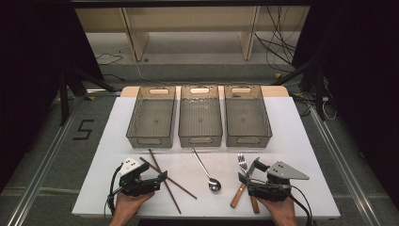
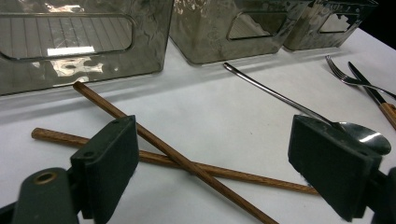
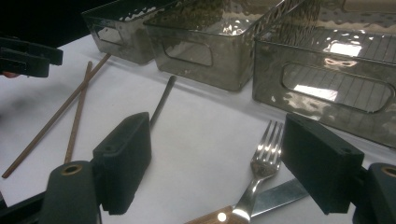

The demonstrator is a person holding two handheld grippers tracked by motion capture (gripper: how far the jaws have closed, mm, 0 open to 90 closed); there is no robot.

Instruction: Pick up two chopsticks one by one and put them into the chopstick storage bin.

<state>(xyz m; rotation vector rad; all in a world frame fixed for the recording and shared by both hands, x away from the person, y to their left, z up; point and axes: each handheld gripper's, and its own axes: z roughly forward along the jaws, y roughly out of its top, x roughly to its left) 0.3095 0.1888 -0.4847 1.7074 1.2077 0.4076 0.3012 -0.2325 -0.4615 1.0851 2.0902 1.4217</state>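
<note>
I have both grippers resting low over the near edge of the white table, and both stand wide with nothing between the pads. My left gripper looks straight at the two wooden chopsticks: they lie crossed just ahead of its jaws, one running on past the left pad toward the nearest bin. My right gripper has the fork just in front of it, between the jaws in line of sight, lying across the knife, both with wooden handles. The spoon lies between the two grippers, bowl toward me, handle pointing at the middle of the three clear bins beyond.

I judge the chopsticks to be light, stiff and round, so they will roll and slip under a careless pinch; I would take the upper one near its middle, away from the crossing, pads square across the stick so it does not swing. The fork looks heavier and slick at the steel end; the wooden handle should give the better bite, and gripping near the neck would keep it balanced. Because it rests on the knife, lifting it may drag the blade along, so I would come up slowly
</note>
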